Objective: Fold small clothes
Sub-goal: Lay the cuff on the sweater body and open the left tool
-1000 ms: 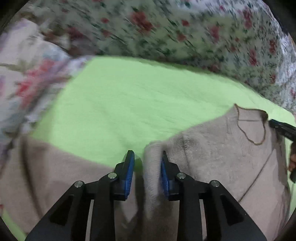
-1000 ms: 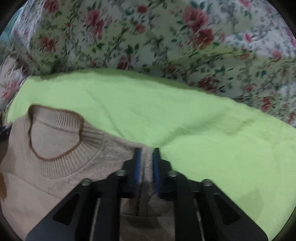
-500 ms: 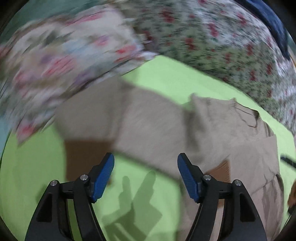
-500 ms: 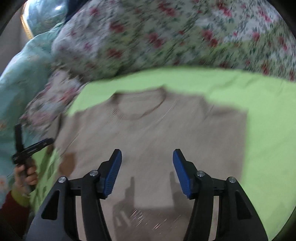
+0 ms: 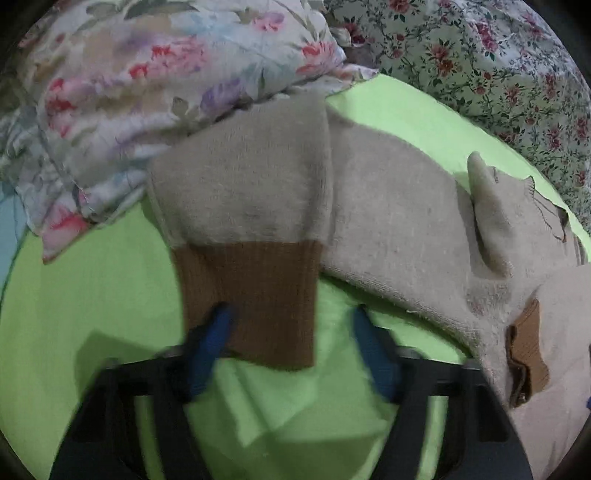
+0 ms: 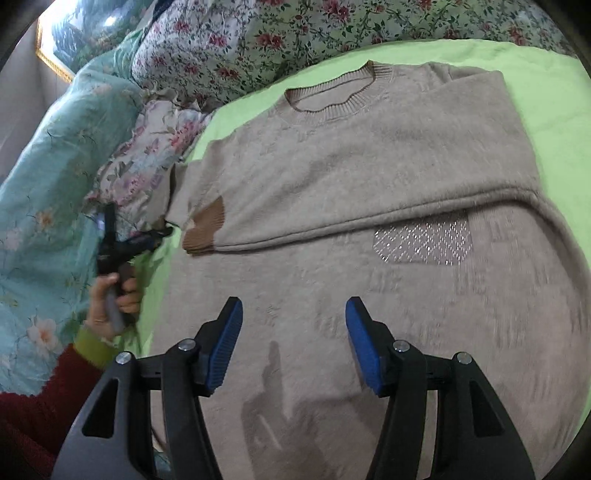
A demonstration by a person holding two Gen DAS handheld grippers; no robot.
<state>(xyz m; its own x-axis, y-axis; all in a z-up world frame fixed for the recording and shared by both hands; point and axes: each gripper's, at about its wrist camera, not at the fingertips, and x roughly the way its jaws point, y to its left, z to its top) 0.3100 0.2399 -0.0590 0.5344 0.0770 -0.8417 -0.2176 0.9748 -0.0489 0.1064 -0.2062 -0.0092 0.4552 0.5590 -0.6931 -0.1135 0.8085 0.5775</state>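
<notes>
**A:** Why does the sweater (image 6: 369, 177) lie like that on the green sheet (image 6: 546, 110)?

**B:** It's spread flat on the bed, neck away from us. One sleeve is already folded across the chest, its brown cuff (image 6: 207, 225) ending near the far side. The other sleeve (image 5: 251, 184) still sticks out sideways, and I'd judge that one is next.

**A:** So the left gripper (image 5: 291, 350) goes for it?

**B:** Seems so. Its jaws are closing around that sleeve's brown cuff (image 5: 251, 295), which sits between them, but the blur hides whether the pads press yet.

**A:** And the right gripper (image 6: 293, 343)?

**B:** Hovering over the sweater's body, jaws apart, holding nothing.

**A:** Anything in the way?

**B:** The floral pillow (image 5: 147, 92) touches the sleeve's outer edge, and a floral quilt (image 6: 258, 33) crowds the head of the sheet. The fold itself swings inward, so I expect little trouble.
</notes>
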